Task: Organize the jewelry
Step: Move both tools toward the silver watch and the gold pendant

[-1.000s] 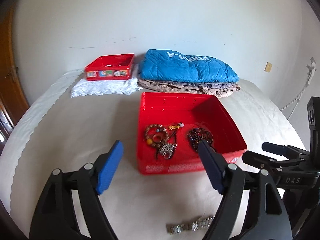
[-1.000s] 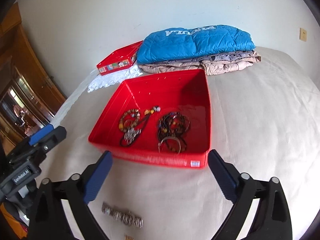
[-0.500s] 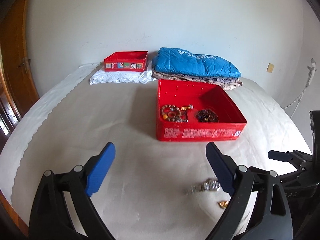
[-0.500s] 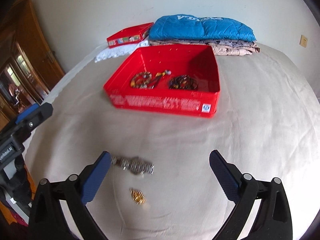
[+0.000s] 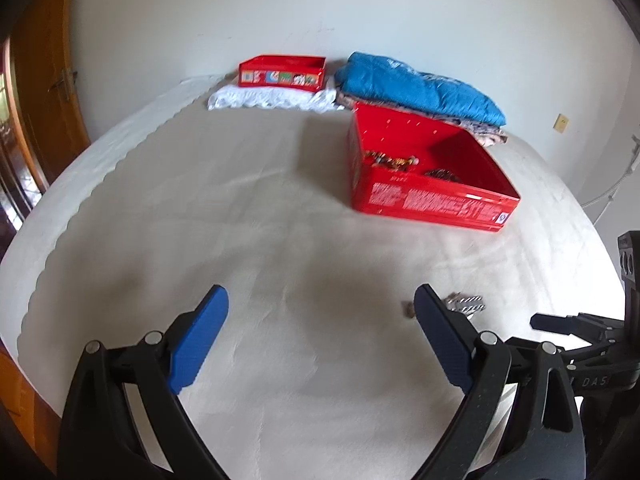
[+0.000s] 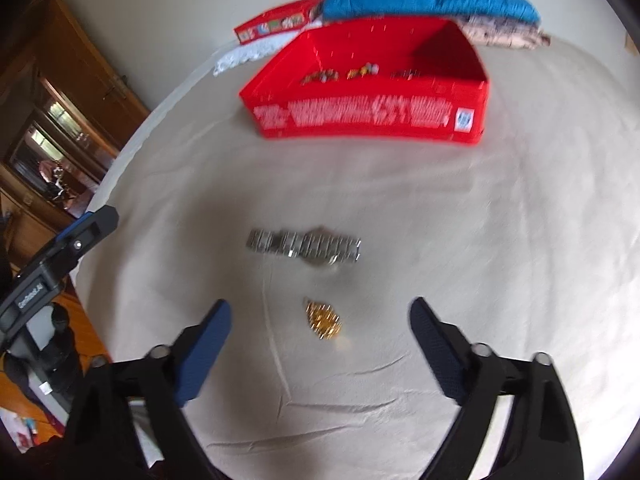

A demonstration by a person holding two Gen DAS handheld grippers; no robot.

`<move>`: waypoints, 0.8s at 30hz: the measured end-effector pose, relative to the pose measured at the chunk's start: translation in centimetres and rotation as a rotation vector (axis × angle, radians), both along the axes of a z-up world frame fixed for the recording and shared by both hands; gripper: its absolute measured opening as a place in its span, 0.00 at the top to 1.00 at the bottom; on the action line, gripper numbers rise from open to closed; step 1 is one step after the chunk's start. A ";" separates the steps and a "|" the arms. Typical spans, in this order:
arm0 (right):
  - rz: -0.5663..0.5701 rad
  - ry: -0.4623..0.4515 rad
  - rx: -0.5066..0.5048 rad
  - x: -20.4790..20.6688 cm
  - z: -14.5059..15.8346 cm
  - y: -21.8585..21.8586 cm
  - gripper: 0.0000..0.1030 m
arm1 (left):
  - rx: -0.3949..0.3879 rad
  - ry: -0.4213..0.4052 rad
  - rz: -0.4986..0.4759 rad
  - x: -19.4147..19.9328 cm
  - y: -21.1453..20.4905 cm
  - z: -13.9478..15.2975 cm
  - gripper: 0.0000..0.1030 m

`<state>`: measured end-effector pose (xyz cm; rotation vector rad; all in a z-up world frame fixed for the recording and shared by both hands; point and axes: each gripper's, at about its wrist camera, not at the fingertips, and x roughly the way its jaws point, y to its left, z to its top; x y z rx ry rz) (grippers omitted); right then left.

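Observation:
A silver metal watch (image 6: 304, 247) lies flat on the beige bedspread, with a small gold jewelry piece (image 6: 324, 320) just in front of it. My right gripper (image 6: 320, 316) is open and empty, its jaws spread either side of the gold piece. A red open box (image 6: 372, 114) holding bead bracelets and necklaces stands behind them. My left gripper (image 5: 320, 312) is open and empty over bare bedspread; the watch (image 5: 466, 304) shows partly behind its right finger, and the red box (image 5: 432, 200) sits farther back right.
A smaller red tin (image 5: 282, 72) rests on a white lace cloth (image 5: 272, 100) at the back. A folded blue jacket (image 5: 416, 88) on folded clothes lies behind the box. A wooden door (image 5: 44, 92) is at left.
Both grippers have pulled back and lowered from the red box. The watch and gold piece have come into the middle of the right wrist view. Both grippers stay open.

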<state>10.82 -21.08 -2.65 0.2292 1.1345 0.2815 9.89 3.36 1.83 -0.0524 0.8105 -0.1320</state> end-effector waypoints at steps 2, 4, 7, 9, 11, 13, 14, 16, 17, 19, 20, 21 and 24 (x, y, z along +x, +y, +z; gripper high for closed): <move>0.012 0.022 -0.003 0.0 -0.6 0.4 0.32 | -0.003 0.013 0.002 -0.1 0.3 -0.4 0.10; 0.015 0.045 -0.008 0.0 -1.3 0.8 0.41 | -0.005 0.022 0.001 -0.1 0.3 -0.6 0.10; 0.029 0.060 -0.024 0.1 -1.8 1.3 0.50 | -0.006 0.027 -0.009 -0.3 0.3 -0.9 0.10; 0.035 0.060 -0.045 0.4 -2.0 1.5 0.51 | -0.005 0.026 -0.015 -0.4 0.2 -1.0 0.10; 0.041 0.063 -0.076 0.7 -2.2 1.8 0.56 | -0.008 0.029 -0.020 -0.4 0.1 -1.1 0.10; 0.055 0.068 -0.101 0.9 -2.5 2.1 0.60 | -0.011 0.033 -0.027 -0.5 0.0 -1.2 0.10; 0.060 0.068 -0.114 1.0 -2.5 2.2 0.62 | -0.012 0.035 -0.031 -0.6 -0.1 -1.2 0.10; 0.073 0.060 -0.158 0.9 -2.6 2.6 0.69 | -0.015 0.038 -0.035 -0.6 -0.2 -1.3 0.10; 0.076 0.059 -0.166 0.9 -2.6 2.6 0.76 | -0.016 0.040 -0.037 -0.5 -0.2 -1.3 0.10; 0.076 0.061 -0.168 1.0 -2.6 2.5 0.79 | -0.020 0.046 -0.040 -0.5 -0.4 -1.4 0.10; 0.077 0.061 -0.164 0.9 -2.6 2.4 0.79 | -0.022 0.051 -0.045 -0.4 -0.5 -1.5 0.10; 0.075 0.060 -0.157 0.9 -2.6 2.3 0.79 | -0.023 0.054 -0.048 -0.4 -0.7 -1.6 0.10; 0.050 0.062 -0.111 0.9 -2.4 1.3 0.79 | -0.023 0.066 -0.060 -0.2 -1.0 -1.9 0.10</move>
